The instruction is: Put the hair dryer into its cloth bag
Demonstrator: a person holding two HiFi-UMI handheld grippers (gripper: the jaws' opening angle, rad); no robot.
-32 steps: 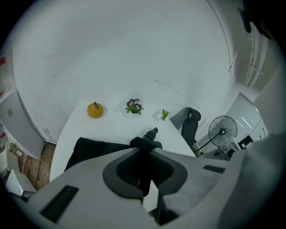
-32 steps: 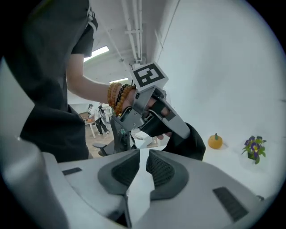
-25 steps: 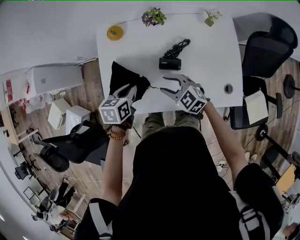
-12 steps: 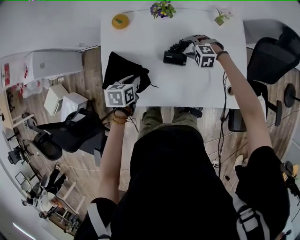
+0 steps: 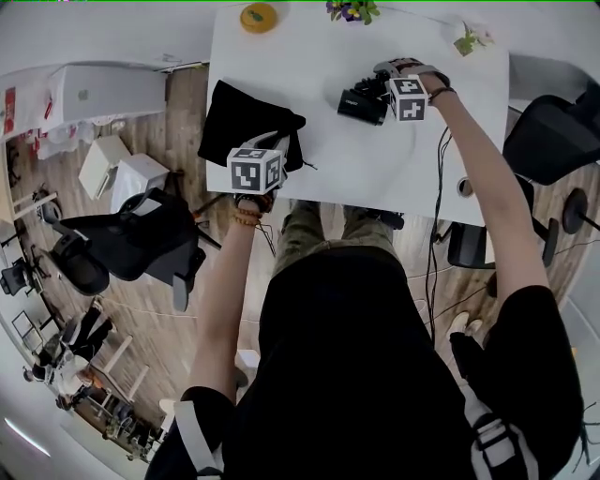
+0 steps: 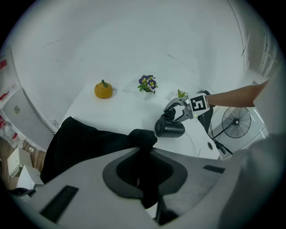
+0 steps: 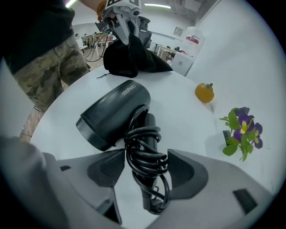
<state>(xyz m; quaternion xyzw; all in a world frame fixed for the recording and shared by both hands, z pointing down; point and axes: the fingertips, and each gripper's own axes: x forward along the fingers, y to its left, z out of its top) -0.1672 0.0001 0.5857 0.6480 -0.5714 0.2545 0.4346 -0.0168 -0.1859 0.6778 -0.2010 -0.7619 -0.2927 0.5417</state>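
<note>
The black hair dryer (image 5: 362,103) lies on the white table (image 5: 375,164), its cord wound round the handle (image 7: 145,154). My right gripper (image 5: 379,86) points down over it. Its jaws have just been opening and now stand open on either side of the corded handle (image 7: 144,163), the pads not pressing it. The black cloth bag (image 5: 244,117) lies at the table's left. My left gripper (image 5: 279,142) is shut on a bunch of the bag's cloth (image 6: 144,154) near its mouth. The left gripper view shows the dryer (image 6: 170,127) with the right gripper (image 6: 184,108) behind it.
At the table's far edge sit an orange ornament (image 5: 258,16), a pot of purple flowers (image 5: 352,9) and a small green plant (image 5: 469,39). Black office chairs stand to the right (image 5: 553,131) and to the left (image 5: 122,244). A cable hole (image 5: 466,186) is near the table's right corner.
My right gripper left the table's near edge beside the bag, swung out over the hair dryer and opened wider. The left gripper kept its hold on the bag and sank a little.
</note>
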